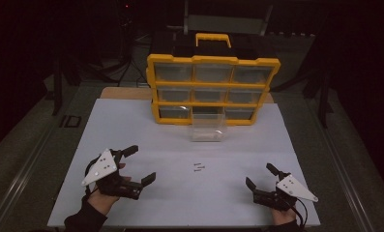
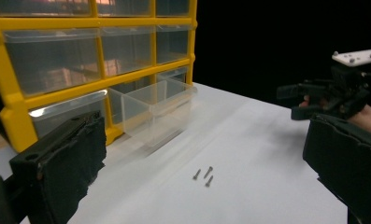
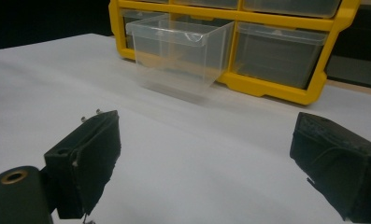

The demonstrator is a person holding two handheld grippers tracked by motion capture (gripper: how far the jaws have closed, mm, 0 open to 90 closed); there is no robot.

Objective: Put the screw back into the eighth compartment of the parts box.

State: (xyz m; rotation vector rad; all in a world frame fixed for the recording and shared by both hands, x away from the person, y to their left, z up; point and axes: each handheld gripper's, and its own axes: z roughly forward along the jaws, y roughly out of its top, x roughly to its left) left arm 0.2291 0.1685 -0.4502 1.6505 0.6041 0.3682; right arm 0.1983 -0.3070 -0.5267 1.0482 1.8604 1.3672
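3 screws (image 2: 203, 176) between open grippers

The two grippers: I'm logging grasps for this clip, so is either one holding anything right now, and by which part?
Nothing is held. The left gripper and the right gripper both stand open over the white table, apart from the small screws lying between them.

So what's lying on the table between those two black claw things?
Three small screws lie between the left gripper and right gripper, on bare white tabletop in the high view.
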